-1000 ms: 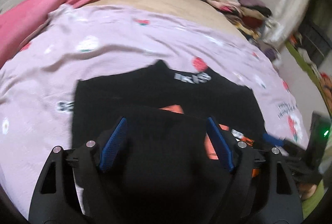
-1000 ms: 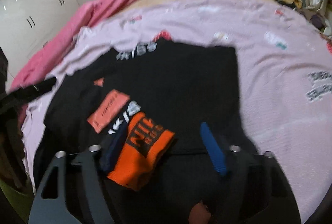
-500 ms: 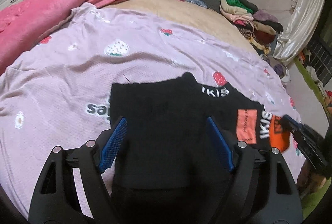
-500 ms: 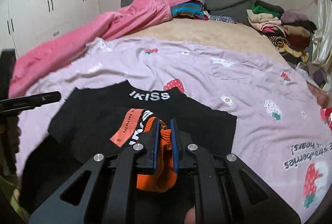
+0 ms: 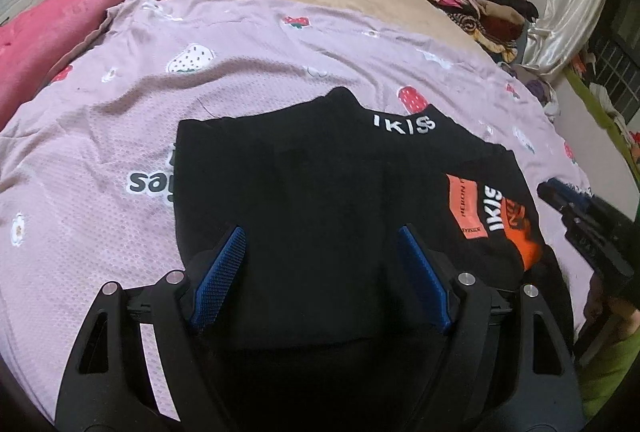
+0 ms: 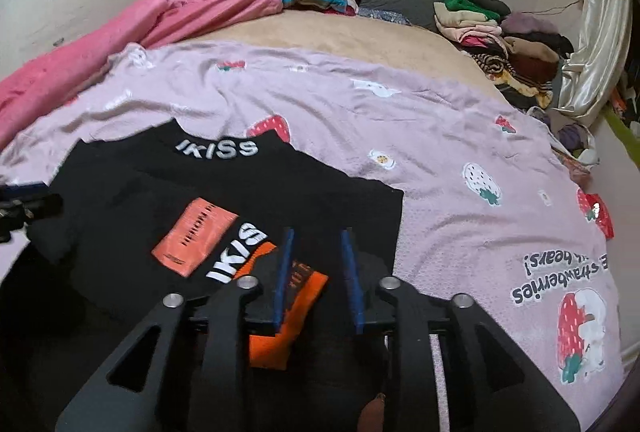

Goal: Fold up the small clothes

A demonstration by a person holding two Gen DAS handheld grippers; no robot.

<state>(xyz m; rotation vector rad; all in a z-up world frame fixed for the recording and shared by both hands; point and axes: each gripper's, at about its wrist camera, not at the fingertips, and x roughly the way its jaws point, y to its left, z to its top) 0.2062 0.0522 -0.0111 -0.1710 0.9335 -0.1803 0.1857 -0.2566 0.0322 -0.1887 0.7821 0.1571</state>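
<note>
Left gripper [image 5: 322,252] spread wide above the black garment [image 5: 304,200], nothing between the pads. Right gripper [image 6: 316,256] opening, poised over that garment's orange cuff [image 6: 280,316], not pinching it. Garment flat on the lilac strawberry sheet [image 6: 460,160].

The left gripper [image 5: 320,272] pointed steeply downward, its blue pads [image 5: 218,282] spread wide with nothing pressed between them. In the right wrist view its dark fingertip end [image 6: 30,202] showed at the left edge. The right gripper [image 6: 318,274] also tilted down, its jaws opening; the two blue pads [image 6: 350,276] stood a narrow gap apart and gripped nothing. From the left wrist view its black body [image 5: 588,228] reached in from the right edge, and part of the person's hand [image 5: 620,316] showed behind it.
</note>
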